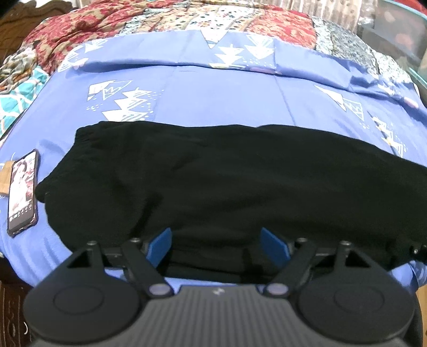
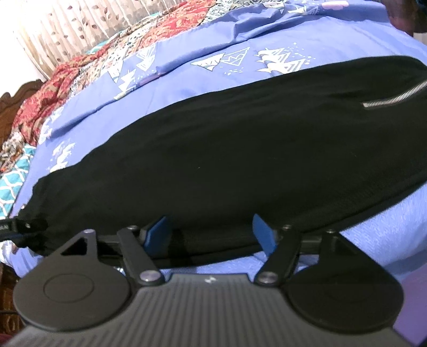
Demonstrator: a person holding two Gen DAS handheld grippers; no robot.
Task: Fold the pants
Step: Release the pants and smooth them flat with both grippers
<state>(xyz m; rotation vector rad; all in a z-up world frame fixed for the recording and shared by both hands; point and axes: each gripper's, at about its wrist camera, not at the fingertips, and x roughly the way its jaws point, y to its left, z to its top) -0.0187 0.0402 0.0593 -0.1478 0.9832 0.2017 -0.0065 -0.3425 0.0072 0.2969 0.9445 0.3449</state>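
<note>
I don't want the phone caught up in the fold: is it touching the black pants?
Apart. The left wrist view shows a strip of blue bedsheet between the phone and the pants.

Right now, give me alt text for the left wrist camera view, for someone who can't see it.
Black pants lie folded lengthwise across a blue bedsheet with white triangle prints. The left gripper sits at their near edge with its blue jaws open, holding nothing. A smartphone with its screen lit lies on the sheet left of the pants, and a red patterned quilt lies behind.
</note>
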